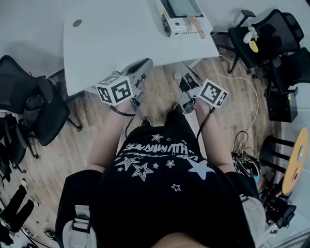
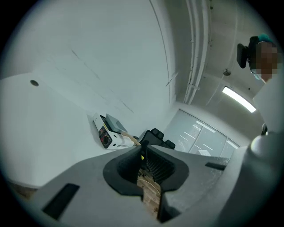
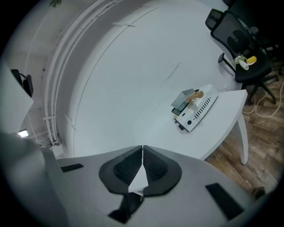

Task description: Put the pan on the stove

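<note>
The left gripper (image 2: pixel 142 153) is all but closed on nothing, with only floor showing through its slit. The right gripper (image 3: pixel 142 150) is pressed tip to tip, empty too, and both hang level by the table's (image 1: pixel 121 38) near edge. The pan (image 1: pixel 184 7) lies ahead and rightward, seemingly already atop the stove (image 1: pixel 186 26) at the table's far right end, its handle (image 1: pixel 196 26) pointing back toward the person, with the right gripper nearer.

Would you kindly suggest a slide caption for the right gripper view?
Shut, empty hand-held gripper faces a white table bearing a small white stove, chair beyond.
</note>
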The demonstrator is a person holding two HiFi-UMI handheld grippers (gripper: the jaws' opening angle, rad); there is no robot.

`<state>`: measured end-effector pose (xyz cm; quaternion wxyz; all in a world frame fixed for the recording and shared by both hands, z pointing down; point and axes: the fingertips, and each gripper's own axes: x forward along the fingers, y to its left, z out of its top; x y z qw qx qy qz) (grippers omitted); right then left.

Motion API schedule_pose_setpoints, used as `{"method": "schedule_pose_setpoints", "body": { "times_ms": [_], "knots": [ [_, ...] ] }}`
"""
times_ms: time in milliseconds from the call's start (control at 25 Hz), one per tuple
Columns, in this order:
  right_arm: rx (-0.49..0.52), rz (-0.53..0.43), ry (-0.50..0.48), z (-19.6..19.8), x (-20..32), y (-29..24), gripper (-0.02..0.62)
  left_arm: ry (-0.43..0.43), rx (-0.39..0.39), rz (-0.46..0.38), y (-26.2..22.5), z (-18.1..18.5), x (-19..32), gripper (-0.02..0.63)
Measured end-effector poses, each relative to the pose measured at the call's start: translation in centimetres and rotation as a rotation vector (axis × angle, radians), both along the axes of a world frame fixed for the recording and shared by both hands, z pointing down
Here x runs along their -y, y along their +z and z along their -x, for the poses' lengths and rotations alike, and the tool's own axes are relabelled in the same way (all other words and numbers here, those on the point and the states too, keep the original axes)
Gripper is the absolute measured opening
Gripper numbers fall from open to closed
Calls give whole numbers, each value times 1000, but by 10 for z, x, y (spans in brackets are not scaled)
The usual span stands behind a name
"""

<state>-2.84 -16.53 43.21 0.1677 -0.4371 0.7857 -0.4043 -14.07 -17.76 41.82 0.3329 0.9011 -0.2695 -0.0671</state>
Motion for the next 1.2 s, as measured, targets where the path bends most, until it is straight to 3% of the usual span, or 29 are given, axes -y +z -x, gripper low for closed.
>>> {"method": "schedule_pose_setpoints", "body": {
  "times_ms": [120, 280, 840, 1200],
  "knots": [
    [-91, 41, 16, 0, -12, 12, 9, -9, 70, -47, 6, 7, -13, 40],
    [-139, 53, 4, 1, -24, 19, 8, -26, 174, -97, 17, 7, -30, 32],
    [-198, 104, -60, -33, -90, 29, 8, -70, 245, 10, 43, -18, -103, 29],
    [-236, 86, -109, -32, -139, 31, 8, -114, 283, 25, 49, -21, -155, 29]
  ]
}}
